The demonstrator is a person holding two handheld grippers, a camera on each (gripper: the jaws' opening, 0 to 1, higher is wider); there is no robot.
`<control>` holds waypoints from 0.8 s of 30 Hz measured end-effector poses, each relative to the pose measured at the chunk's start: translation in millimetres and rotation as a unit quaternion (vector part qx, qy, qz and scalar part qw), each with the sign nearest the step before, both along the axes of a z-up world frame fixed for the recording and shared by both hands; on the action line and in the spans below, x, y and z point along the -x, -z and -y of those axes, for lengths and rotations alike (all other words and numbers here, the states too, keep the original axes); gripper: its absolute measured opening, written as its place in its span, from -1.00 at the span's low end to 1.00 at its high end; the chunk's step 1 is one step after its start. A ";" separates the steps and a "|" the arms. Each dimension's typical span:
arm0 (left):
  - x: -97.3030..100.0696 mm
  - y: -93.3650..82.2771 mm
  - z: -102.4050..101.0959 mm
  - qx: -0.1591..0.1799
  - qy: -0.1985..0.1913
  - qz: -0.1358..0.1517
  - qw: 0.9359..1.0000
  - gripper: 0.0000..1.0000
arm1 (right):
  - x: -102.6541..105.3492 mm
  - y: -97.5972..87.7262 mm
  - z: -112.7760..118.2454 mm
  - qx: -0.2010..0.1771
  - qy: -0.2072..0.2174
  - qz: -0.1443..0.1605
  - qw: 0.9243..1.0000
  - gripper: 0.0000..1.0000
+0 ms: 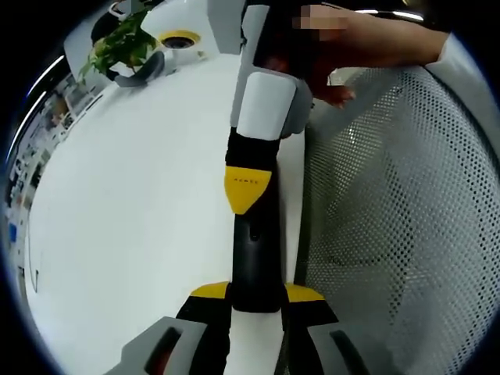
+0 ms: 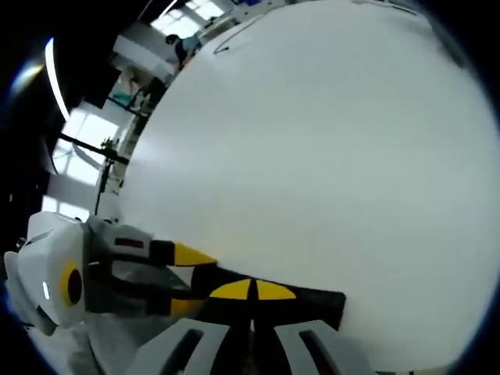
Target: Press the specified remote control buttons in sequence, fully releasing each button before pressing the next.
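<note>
The fingers of the left gripper [image 1: 256, 293] are nearest in the left gripper view, two yellow-tipped jaws closed narrowly on the near end of a slim black remote [image 1: 254, 262]. The remote runs away from them, lifted above a white table [image 1: 141, 219].

Just beyond, the right gripper [image 1: 247, 191] reaches in from the far side. Its two yellow tips are brought together into one blunt wedge with nothing held between them. The wedge rests on the remote's upper face, apparently on a button, though the buttons themselves are too dark to make out.

In the right gripper view, the right gripper [image 2: 252, 291] again has its tips touching each other, lying over the remote [image 2: 316, 306]. The left gripper [image 2: 187, 280] comes in from the left, clamped on the remote's end.

To the right of the remote in the left gripper view stands a mesh chair back [image 1: 391, 203]. Further off, a person's hand [image 1: 344, 47] holds the right gripper. At the far left of the table sits a potted plant [image 1: 125, 43].

The remote looks light, stiff and smooth-sided, so it could slip or pivot under a push. It is probably best held by its long edges near one end, as here, leaving the button face free for a straight, gentle press.
</note>
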State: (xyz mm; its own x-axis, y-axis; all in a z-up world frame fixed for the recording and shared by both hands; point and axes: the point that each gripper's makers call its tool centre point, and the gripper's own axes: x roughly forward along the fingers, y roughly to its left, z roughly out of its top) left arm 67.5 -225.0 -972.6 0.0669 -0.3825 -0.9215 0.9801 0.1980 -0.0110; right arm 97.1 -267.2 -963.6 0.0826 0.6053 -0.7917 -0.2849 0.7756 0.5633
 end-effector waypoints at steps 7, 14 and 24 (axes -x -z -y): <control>-0.9 -0.1 1.1 -0.002 -0.002 -0.002 1.000 -0.53 | -1.5 -0.2 -0.8 0.013 -0.024 0.029 0.999 -1.00; -0.7 -0.1 0.6 0.011 -0.013 0.001 1.000 -0.53 | 1.2 -1.8 0.9 0.008 -0.022 0.000 1.000 -1.00; -0.3 0.1 0.2 0.015 -0.024 0.001 1.000 -0.53 | 2.8 -5.4 10.6 -0.016 0.016 -0.040 0.999 -1.00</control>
